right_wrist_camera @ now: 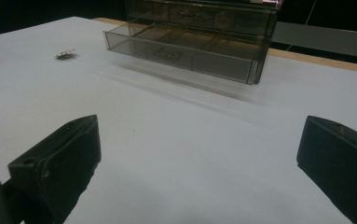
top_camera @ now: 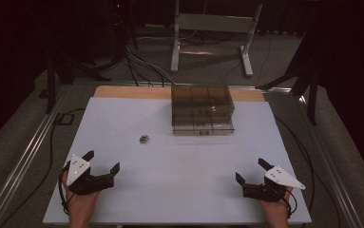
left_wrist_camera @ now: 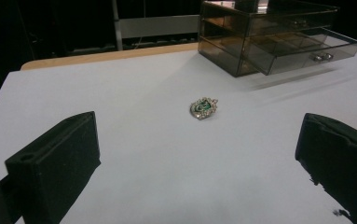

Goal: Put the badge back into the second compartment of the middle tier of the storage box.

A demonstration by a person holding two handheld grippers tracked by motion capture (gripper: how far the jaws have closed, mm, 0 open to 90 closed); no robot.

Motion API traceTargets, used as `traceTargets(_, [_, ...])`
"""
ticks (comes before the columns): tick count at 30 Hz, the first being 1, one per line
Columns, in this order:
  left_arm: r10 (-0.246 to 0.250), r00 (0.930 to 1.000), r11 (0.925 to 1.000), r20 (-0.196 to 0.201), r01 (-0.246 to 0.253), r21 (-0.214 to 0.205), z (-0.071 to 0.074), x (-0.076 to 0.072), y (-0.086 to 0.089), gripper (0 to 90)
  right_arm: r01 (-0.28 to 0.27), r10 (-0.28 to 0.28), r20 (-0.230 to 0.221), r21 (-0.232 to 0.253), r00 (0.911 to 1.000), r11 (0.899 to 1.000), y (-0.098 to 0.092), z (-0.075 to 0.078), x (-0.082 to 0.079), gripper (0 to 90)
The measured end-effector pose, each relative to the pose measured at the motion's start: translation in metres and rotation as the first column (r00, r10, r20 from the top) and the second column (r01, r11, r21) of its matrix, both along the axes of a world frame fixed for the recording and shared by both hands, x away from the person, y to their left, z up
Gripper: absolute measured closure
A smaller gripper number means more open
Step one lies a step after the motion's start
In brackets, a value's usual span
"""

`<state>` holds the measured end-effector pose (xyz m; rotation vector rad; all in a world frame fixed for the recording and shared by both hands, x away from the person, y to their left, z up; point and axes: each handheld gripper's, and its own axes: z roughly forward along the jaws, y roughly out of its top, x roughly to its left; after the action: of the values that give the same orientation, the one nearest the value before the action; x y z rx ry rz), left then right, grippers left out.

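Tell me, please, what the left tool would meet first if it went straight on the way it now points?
Probably the small jewelled brooch, lying on the white table ahead, midway between the open left tool's jaws in its own view. Beyond it, to the right, stands the smoky acrylic drawer box. Depth is uncertain.

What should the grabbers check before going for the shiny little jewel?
1. Left gripper fingers wide apart with nothing between them: ok.
2. Right gripper fingers wide apart with nothing between them: ok.
3. Jewel lying alone on the white table, nothing touching it: ok.
4. Path from the left gripper to the jewel free of other things: ok.
5. Bottom drawer of the smoky plastic drawer box pulled out: ok.
6. Which drawer compartment is meant for the jewel: cannot tell.
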<state>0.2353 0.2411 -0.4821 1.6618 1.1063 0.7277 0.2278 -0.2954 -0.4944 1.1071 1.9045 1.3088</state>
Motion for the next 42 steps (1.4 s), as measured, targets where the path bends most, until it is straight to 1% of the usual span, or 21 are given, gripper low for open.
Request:
traceTargets(6, [-0.022,0.9998,0.9997,0.0,0.022,0.008,0.009,0.005,-0.001,0.7,-0.003,0.003,0.001,-0.01,1.0,1.0,0.003,0.0,-0.001,0.0])
traceTargets(11, [-0.031,0.9995,0.9995,0.004,0.031,0.002,0.018,0.013,-0.002,0.7,-0.007,0.007,0.005,-0.019,1.0,1.0,0.005,0.0,-0.002,0.0])
traceTargets(14, [-0.034,0.9994,0.9994,0.007,0.034,0.003,0.021,0.016,-0.003,0.7,-0.009,0.009,0.008,-0.025,0.9999,1.0,0.005,0.0,-0.002,0.0])
traceTargets(17, [-0.041,0.9992,0.9992,0.005,0.041,0.0,0.025,0.022,-0.006,0.7,-0.006,0.007,0.009,-0.024,0.9999,1.0,0.005,0.0,-0.002,0.0])
traceTargets(23, [-0.052,0.9986,0.9986,-0.002,0.052,0.01,0.027,0.028,-0.009,0.7,-0.004,0.004,0.009,-0.02,0.9999,1.0,0.004,0.0,-0.002,0.0])
traceTargets(26, [-0.063,0.9979,0.9978,-0.016,0.063,0.019,0.028,0.035,-0.013,0.7,-0.002,0.003,0.008,-0.017,1.0,1.0,0.004,0.0,-0.002,0.0])
traceTargets(30, [-0.068,0.9974,0.9973,-0.024,0.069,0.026,0.027,0.04,-0.015,0.7,-0.001,0.001,0.008,-0.019,1.0,1.0,0.004,0.0,-0.002,0.0])
traceTargets(38, [-0.077,0.9963,0.9964,-0.039,0.078,0.032,0.026,0.048,-0.019,0.7,-0.002,0.002,0.009,-0.02,1.0,1.0,0.005,0.0,-0.002,0.0])
traceTargets(42, [-0.08,0.9958,0.9963,-0.044,0.081,0.028,0.025,0.052,-0.021,0.7,0.001,0.0,0.016,-0.023,0.9999,1.0,0.004,0.0,-0.003,0.0])
